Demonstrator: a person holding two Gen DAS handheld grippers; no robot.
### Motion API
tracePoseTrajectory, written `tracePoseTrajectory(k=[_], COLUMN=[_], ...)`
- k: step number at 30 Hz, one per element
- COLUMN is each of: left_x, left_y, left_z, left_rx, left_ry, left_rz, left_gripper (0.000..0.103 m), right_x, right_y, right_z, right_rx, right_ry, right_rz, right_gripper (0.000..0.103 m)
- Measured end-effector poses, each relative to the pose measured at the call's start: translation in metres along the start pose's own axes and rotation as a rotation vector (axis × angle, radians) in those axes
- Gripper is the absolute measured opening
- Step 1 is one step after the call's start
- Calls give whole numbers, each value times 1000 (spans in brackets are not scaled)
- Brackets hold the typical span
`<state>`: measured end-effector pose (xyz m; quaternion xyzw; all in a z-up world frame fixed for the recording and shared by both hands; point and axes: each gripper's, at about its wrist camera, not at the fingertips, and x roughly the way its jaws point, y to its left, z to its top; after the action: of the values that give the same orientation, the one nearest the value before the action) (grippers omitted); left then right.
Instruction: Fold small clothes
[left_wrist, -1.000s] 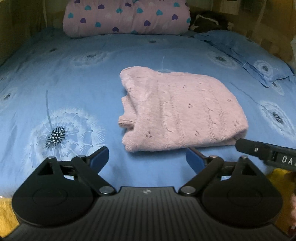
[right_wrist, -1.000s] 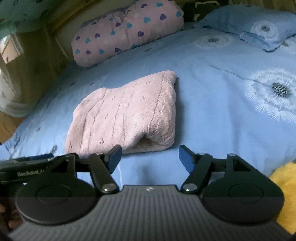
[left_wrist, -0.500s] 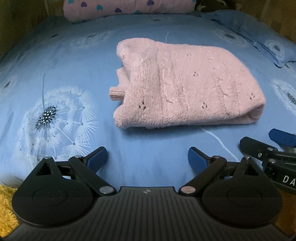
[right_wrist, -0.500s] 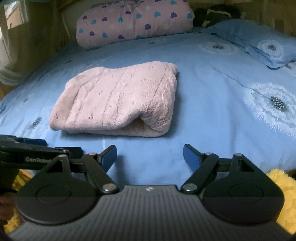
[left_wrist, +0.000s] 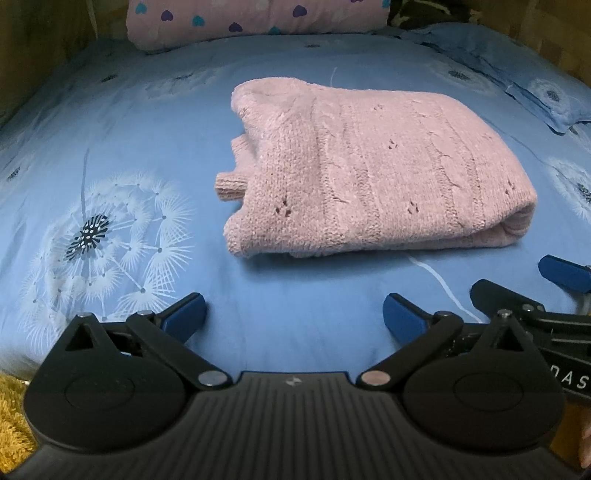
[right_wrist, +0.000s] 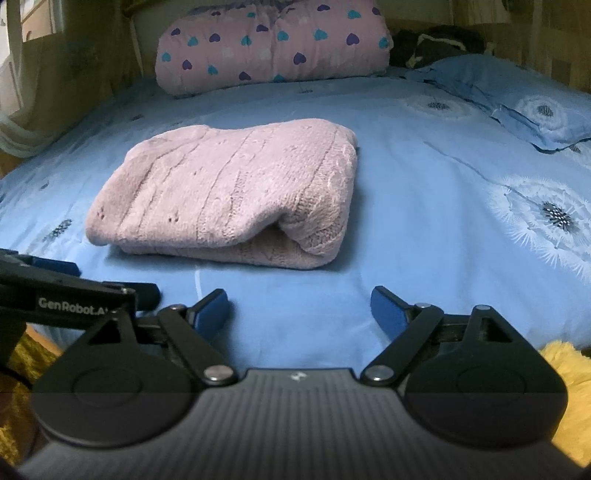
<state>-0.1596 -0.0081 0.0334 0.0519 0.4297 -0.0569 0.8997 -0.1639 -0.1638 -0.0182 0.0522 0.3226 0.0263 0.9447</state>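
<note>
1. Currently, the pink cable-knit sweater (left_wrist: 369, 173) lies folded into a compact rectangle at centre frame on the blue dandelion-print bedsheet (left_wrist: 110, 147), clear of the heart-print pillow (left_wrist: 258, 18) at the top edge.
2. Left gripper (left_wrist: 294, 312): jaws have just been opening and stand wide apart at the lower frame edge with nothing between them, the sweater lying just beyond.
3. Right gripper (right_wrist: 299, 308): jaws likewise have just been opening, empty, with the rounded fold edge in front.
4. Judgement: both tools stand released because the fold appears complete; one cuff (left_wrist: 231, 184) protrudes at the sweater's left.
</note>
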Motion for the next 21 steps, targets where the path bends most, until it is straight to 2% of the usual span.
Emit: tracePoseTrajectory(k=[21], left_x=[0], left_y=[-1], left_z=[0], left_rx=[-1], left_ry=[0], left_rz=[0], left_gripper=[103], right_x=[0], right_y=[1], right_z=[-1], right_rx=[2], right_ry=[-4], right_rz=[4], right_gripper=[87])
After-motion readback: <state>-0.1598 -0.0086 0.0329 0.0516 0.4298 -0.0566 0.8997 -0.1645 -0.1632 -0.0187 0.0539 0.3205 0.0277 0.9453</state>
